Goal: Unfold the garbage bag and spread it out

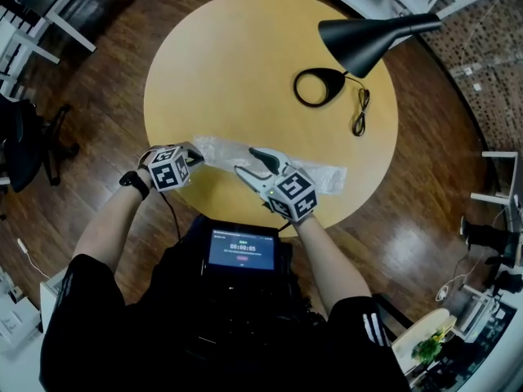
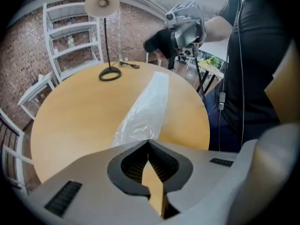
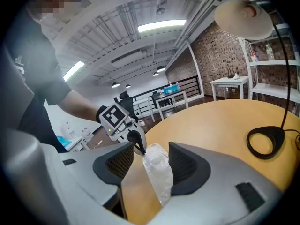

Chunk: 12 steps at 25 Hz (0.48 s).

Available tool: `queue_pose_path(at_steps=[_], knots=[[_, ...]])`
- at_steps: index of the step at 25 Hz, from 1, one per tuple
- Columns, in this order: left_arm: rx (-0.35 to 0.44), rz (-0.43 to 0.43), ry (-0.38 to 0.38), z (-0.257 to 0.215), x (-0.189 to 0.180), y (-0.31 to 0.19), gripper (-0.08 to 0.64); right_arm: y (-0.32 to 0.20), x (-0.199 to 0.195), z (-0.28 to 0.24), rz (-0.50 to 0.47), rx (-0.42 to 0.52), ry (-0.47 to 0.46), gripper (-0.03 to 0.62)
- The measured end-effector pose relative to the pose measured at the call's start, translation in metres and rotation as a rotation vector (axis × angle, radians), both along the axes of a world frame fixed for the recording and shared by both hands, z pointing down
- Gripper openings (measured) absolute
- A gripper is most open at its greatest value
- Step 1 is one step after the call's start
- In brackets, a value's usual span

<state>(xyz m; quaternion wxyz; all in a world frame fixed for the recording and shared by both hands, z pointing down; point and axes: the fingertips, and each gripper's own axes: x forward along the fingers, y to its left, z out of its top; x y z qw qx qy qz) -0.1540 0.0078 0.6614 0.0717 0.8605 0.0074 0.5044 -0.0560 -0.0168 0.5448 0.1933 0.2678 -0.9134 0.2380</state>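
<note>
A translucent white garbage bag (image 1: 315,172) lies as a long folded strip on the round yellow table (image 1: 221,64), near its front edge. My left gripper (image 1: 198,158) is shut on the strip's left end; in the left gripper view the bag (image 2: 145,104) runs away from the closed jaw tips (image 2: 148,142). My right gripper (image 1: 248,162) stands open over the middle of the strip. In the right gripper view the bag (image 3: 158,175) lies between the two spread jaws (image 3: 150,161), and the left gripper (image 3: 123,125) pinches its far end.
A black desk lamp (image 1: 372,39) with a ring base (image 1: 319,86) and a coiled cable (image 1: 359,111) stands at the table's back right. A small screen (image 1: 241,251) hangs at the person's chest. White shelves (image 2: 75,36) and dark wooden floor surround the table.
</note>
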Motion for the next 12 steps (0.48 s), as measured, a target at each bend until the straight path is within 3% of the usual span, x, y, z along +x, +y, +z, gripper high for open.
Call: queue_pose_path(at_steps=[2,7,12], knots=[[0.019,-0.004,0.009,-0.007,0.001,-0.003,0.003,0.001,-0.009,0.004,-0.042,0.011,0.034,0.233],[0.079,-0.002,0.040,-0.022,0.007,-0.007,0.003,0.007,-0.039,0.017,-0.215,0.038,0.163,0.155],[0.091,0.005,0.052,-0.025,0.010,-0.002,0.003,0.018,-0.065,0.052,-0.424,0.049,0.297,0.147]])
